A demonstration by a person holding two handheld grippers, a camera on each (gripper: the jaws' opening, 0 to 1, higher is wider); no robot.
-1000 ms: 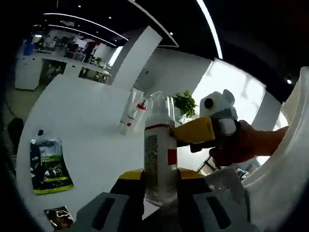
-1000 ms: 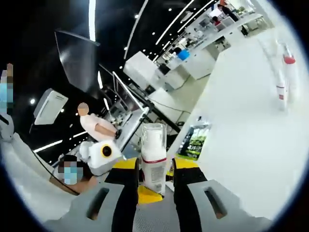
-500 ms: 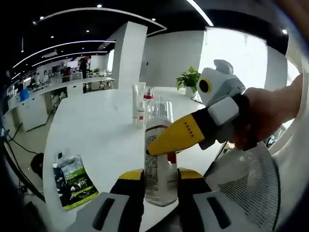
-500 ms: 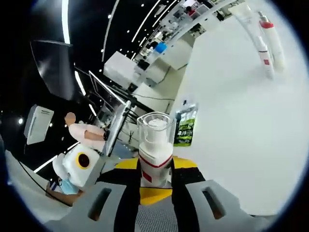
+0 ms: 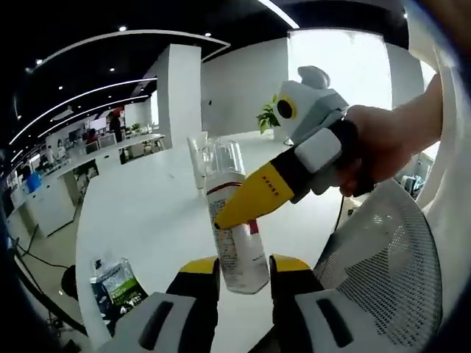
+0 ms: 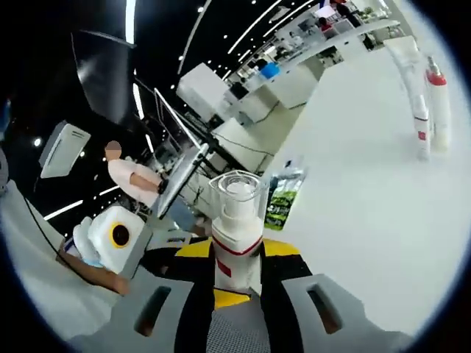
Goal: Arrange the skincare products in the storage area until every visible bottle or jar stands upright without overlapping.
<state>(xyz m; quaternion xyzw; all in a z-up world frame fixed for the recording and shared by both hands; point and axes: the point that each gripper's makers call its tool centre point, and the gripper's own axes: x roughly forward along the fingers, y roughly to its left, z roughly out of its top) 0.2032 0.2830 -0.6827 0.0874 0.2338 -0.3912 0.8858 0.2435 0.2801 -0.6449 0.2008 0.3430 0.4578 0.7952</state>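
Observation:
A white pump bottle point(image 5: 235, 232) with a clear cap and a red band is held in the air over the white table point(image 5: 147, 213). My left gripper point(image 5: 243, 271) is shut on its base. My right gripper point(image 5: 225, 216) comes in from the right, held by a hand point(image 5: 375, 151), and its yellow finger point(image 5: 257, 195) lies across the bottle at the red band. In the right gripper view the same bottle point(image 6: 237, 232) stands between the jaws of my right gripper point(image 6: 237, 256), cap pointing away. Two white tubes point(image 6: 427, 107), one red-capped, stand far off on the table.
A green and black sachet point(image 5: 118, 285) lies near the table's edge, also visible in the right gripper view as the sachet point(image 6: 280, 202). A white mesh chair back point(image 5: 375, 250) sits close on the right. Desks and people fill the room behind.
Both cameras have swung, so the room has shifted in both views. The bottle stays clamped in both grippers and now leans slightly left in the left gripper view.

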